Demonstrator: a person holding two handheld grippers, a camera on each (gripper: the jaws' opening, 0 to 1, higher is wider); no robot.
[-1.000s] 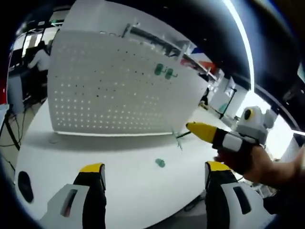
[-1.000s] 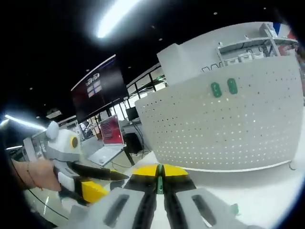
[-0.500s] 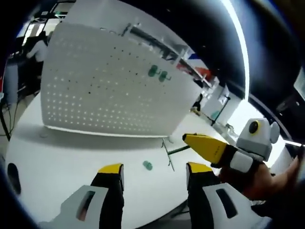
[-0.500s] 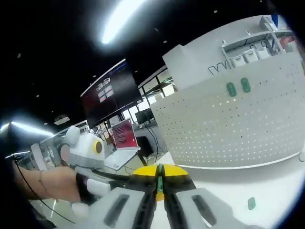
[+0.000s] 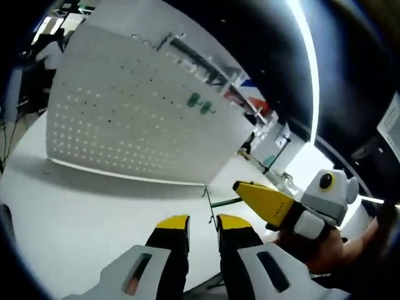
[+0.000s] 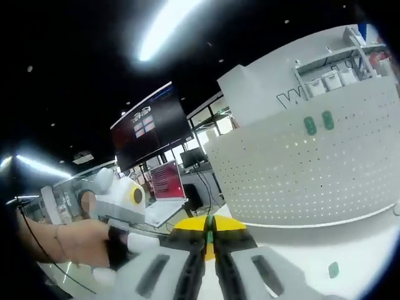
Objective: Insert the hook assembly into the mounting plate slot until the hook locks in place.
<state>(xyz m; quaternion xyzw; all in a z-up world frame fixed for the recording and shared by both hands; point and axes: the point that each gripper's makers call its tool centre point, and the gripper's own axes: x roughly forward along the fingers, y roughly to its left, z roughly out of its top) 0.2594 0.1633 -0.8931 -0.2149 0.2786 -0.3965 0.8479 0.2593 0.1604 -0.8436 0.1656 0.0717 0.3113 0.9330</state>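
A white pegboard plate [image 5: 125, 125] stands upright on the white table [image 5: 75, 200], with two green clips [image 5: 199, 103] fixed high on it. My right gripper [image 5: 240, 186] comes in from the right, shut on a thin green wire hook [image 5: 219, 201] that points toward the board's near corner. In the right gripper view its jaws [image 6: 209, 225] are pressed together on the green hook [image 6: 210, 236], facing the pegboard [image 6: 300, 175] and the clips [image 6: 317, 122]. My left gripper [image 5: 203, 226] hovers over the table, its jaws close together with a narrow gap and nothing seen between them.
A small green piece [image 6: 333, 270] lies loose on the table [image 6: 362, 250] in front of the board. A person's hand [image 6: 69, 240] holds the left gripper at the left of the right gripper view. A laptop [image 6: 164, 187] and a dark screen [image 6: 150, 128] stand behind.
The left gripper's jaws have drawn from wide apart to a narrow gap. The right gripper with the hook has come closer beside it. The loose green piece is now hidden in the left gripper view.
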